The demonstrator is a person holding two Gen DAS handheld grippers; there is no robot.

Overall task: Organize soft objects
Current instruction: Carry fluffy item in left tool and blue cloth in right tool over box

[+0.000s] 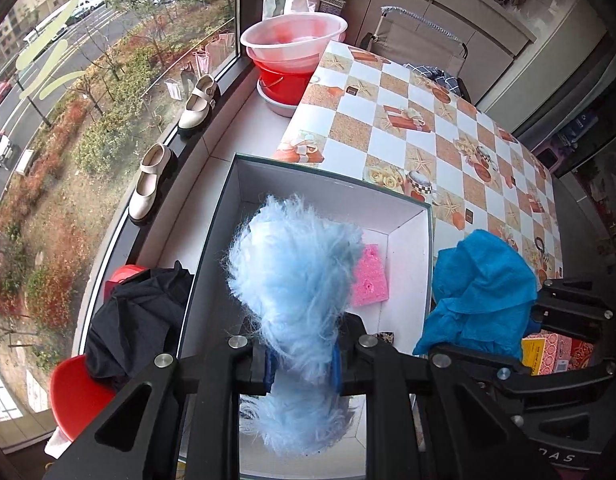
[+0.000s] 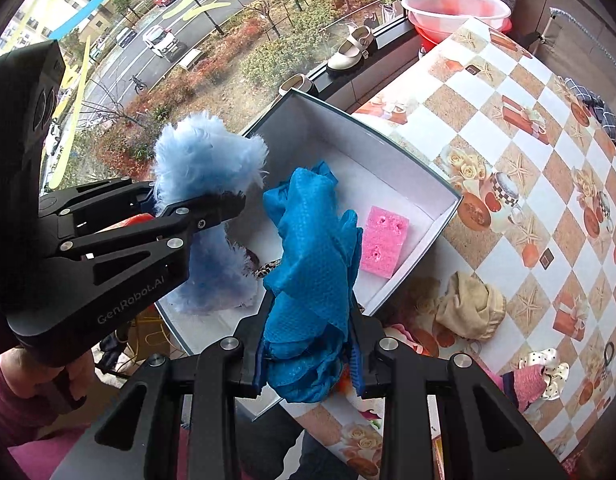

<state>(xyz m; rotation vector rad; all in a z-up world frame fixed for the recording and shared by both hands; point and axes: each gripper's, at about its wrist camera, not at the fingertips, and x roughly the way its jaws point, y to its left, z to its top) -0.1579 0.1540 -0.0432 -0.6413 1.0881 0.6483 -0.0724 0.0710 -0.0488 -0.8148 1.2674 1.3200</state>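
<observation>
Hovering over an open white-lined box (image 1: 411,240), the left tool (image 1: 302,364) pinches a fluffy pale-blue furry piece (image 1: 296,276), its long wispy fibres spilling above and below the narrow jaws. Beside it, the right tool (image 2: 309,354) clamps a crumpled bright-blue cloth (image 2: 311,264) (thin, with a fine dimpled weave) that hangs over the box's near part. Inside the box lies a pink sponge (image 2: 383,242), flat on the floor. A cream fabric bundle (image 2: 469,306) rests on the chequered worktop (image 2: 507,184) just beside the box.

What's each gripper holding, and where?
Left gripper pinches the fluffy toy around its middle; right gripper clamps the blue cloth near its lower end.
</observation>
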